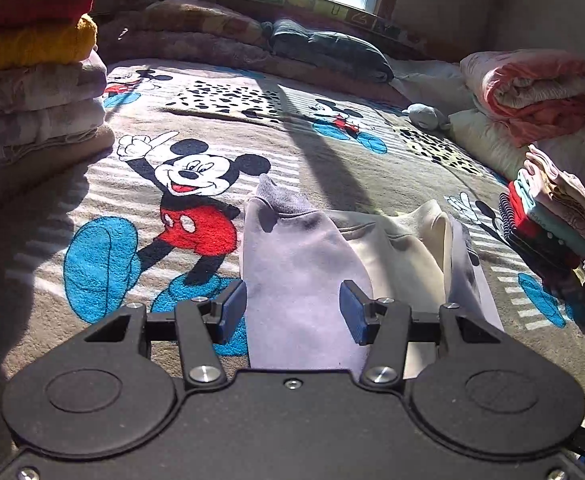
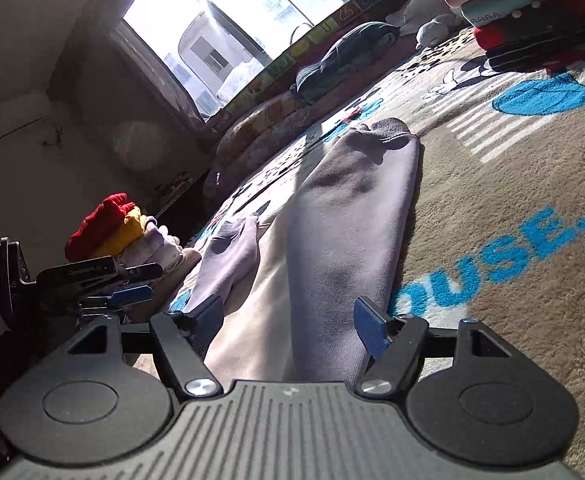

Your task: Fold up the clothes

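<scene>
Leftmost, tall stack of folded knits (image 1: pixel 32 64): fuzzy red on top, mustard cable-knit, pale plush below. Fleece Mickey Mouse blanket (image 1: pixel 196 184) covers bed. Left tongs (image 1: pixel 292 306) wide apart, empty, over lavender sleeve of cream-and-lavender sweatshirt (image 1: pixel 296 264) lying flat mid-bed. Right tongs (image 2: pixel 292 320) also wide, straddling same soft sleeve. Far right, small folded clothes pile (image 1: pixel 548 220), striped and dotted.

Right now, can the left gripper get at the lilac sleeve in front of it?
Probably yes. The left gripper has its jaws open around the lilac sleeve, which lies flat on the blanket with nothing across it.
</scene>
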### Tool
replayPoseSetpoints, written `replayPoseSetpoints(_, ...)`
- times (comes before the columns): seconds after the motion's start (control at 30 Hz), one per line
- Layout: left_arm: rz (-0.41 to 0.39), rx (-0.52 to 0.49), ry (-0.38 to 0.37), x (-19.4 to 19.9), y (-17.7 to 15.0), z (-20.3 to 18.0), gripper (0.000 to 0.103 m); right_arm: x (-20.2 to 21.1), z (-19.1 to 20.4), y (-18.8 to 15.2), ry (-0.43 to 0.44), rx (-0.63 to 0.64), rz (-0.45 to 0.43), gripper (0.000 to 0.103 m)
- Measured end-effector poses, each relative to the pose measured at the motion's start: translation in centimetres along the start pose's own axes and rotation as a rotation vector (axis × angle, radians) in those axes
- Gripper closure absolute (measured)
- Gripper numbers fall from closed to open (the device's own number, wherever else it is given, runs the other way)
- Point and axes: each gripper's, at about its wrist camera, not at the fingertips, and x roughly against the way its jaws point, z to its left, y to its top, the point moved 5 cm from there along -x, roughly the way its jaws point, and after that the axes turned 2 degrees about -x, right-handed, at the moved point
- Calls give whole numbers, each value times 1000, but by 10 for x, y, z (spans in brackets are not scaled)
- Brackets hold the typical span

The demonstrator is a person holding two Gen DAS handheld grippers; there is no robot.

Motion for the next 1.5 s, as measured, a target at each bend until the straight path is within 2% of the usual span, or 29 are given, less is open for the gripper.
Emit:
replayPoseSetpoints(0.1, 21, 1, 35, -28, 15, 5, 53, -9, -3, -3, -27, 3, 11, 23)
replayPoseSetpoints(0.23, 39, -37, 73, -63, 33, 10, 53, -14, -3, -5, -20, 24, -1, 18)
replayPoseSetpoints(0.4, 71, -61, 97, -99, 49, 17, 54, -18, 4, -9, -26, 97, 2, 7)
replayPoseSetpoints(0.57, 104, -75, 106, -125, 59, 21, 54, -20, 6, -9, -27, 124, -2, 4)
replayPoseSetpoints(0.63, 122, -87, 106, -132, 59, 20, 61, -20, 5, -9, -23, 127, -6, 4)
replayPoseSetpoints(0.7, 130, -112, 113, -135, 58, 16, 89, -20, 5, -9, -20, 128, -9, 3)
replayPoseSetpoints(0.8, 102, -142, 119, -126, 59, 8, 95, -20, 4, -9, -16, 126, -13, 3)
replayPoseSetpoints(1.0, 31, -153, 108, -84, 69, 1, 96, -19, 4, -9, -8, 123, -20, 3)
replayPoseSetpoints(1.13, 13, -177, 133, -63, 73, 4, 96, -19, 5, -10, -13, 127, -21, 3)
replayPoseSetpoints(1.27, -15, -136, 143, -45, 78, 20, 96, -19, 4, -10, -13, 127, -22, 3)
replayPoseSetpoints(1.5, -93, -120, 191, 7, 92, 55, 96, -19, 4, -10, -10, 125, -26, 3)
